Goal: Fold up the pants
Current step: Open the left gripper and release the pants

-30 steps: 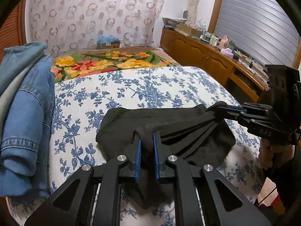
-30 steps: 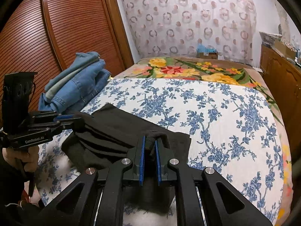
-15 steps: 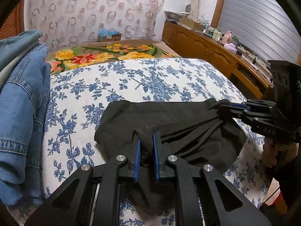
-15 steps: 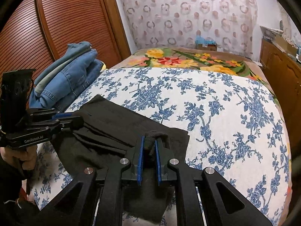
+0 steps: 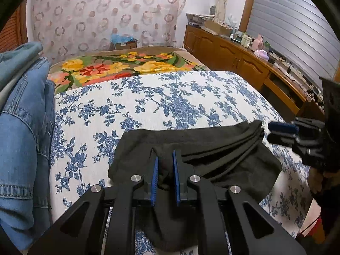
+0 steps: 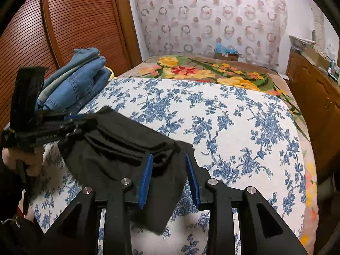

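Note:
Black pants (image 5: pixel 212 148), folded into a thick stack, lie on the blue-flowered bed cover (image 5: pixel 170 97). My left gripper (image 5: pixel 165 163) is shut on a bunched corner of them, with dark cloth pinched between its blue pads. In the right wrist view that gripper (image 6: pixel 85 123) grips the pants (image 6: pixel 119 140) at their left end. My right gripper (image 6: pixel 169 163) has its jaws opening. The pants' right corner lies between and under the pads, which do not press on it. Seen from the left wrist, the right gripper (image 5: pixel 271 131) hangs just off the pants' right edge.
A pile of folded blue jeans (image 5: pixel 23 127) sits along the bed's left side, also visible as the jeans pile (image 6: pixel 80 85). A flowered blanket (image 5: pixel 127 65) covers the far end. Wooden cabinets (image 5: pixel 233 57) line the right, and a slatted wardrobe door (image 6: pixel 74 21) stands on the left.
The right gripper's jaws have parted and let go of the pants' corner, which has dropped onto the stack. The left gripper still pinches its corner and has shifted slightly.

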The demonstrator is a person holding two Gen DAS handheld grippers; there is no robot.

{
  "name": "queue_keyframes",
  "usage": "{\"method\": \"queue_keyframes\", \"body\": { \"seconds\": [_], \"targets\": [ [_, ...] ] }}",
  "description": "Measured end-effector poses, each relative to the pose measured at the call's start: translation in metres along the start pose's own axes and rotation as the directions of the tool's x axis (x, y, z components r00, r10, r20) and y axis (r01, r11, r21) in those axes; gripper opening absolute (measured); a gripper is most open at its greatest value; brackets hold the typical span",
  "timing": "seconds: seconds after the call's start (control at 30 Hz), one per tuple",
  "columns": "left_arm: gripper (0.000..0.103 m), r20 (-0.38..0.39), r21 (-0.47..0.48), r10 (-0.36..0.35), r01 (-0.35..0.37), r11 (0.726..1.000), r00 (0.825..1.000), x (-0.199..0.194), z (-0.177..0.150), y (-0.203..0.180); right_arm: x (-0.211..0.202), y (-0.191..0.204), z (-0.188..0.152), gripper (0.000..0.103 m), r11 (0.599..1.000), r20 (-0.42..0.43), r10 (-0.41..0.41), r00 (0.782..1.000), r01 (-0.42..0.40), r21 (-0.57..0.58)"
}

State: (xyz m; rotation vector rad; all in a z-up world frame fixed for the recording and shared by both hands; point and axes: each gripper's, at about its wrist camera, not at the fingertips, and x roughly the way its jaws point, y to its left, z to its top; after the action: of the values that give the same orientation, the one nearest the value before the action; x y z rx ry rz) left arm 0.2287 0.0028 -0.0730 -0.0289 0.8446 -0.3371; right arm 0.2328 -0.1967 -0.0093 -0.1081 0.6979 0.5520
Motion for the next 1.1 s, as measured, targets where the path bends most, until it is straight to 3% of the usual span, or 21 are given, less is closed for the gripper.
{"method": "queue_keyframes", "body": {
  "seconds": [0.13, 0.2, 0.43, 0.67, 0.97, 1.1],
  "targets": [
    [0.030, 0.004, -0.032, 0.010, -0.009, 0.999, 1.000, -0.003, 0.001, 0.007, 0.003, 0.003, 0.001, 0.034, 0.999, -0.021, 0.019, 1.000, -0.019, -0.031],
    [0.049, 0.017, -0.044, 0.018, -0.017, 0.999, 1.000, -0.007, -0.001, 0.012, 0.009, 0.004, 0.002, 0.035, 0.998, -0.042, 0.016, 0.999, -0.018, -0.052],
    [0.050, 0.031, -0.060, 0.028, -0.026, 0.998, 0.999, -0.023, -0.008, 0.020, 0.042, 0.007, 0.015, 0.035, 0.991, -0.106, -0.058, 0.993, 0.044, -0.128],
    [0.051, 0.023, -0.048, 0.011, -0.010, 0.999, 1.000, -0.026, -0.014, 0.017, 0.049, -0.001, 0.037, 0.035, 0.988, -0.020, -0.132, 0.991, 0.130, -0.080],
    [0.051, -0.011, -0.021, 0.007, -0.007, 1.000, 1.000, -0.004, -0.008, 0.011, 0.029, -0.010, 0.018, 0.035, 0.994, -0.033, -0.106, 0.994, 0.106, -0.005],
    [0.051, -0.012, -0.001, 0.067, -0.067, 0.998, 0.998, 0.009, 0.002, 0.011, 0.012, -0.014, 0.010, 0.039, 0.997, -0.036, -0.075, 0.997, 0.075, 0.016]
  ]
}}
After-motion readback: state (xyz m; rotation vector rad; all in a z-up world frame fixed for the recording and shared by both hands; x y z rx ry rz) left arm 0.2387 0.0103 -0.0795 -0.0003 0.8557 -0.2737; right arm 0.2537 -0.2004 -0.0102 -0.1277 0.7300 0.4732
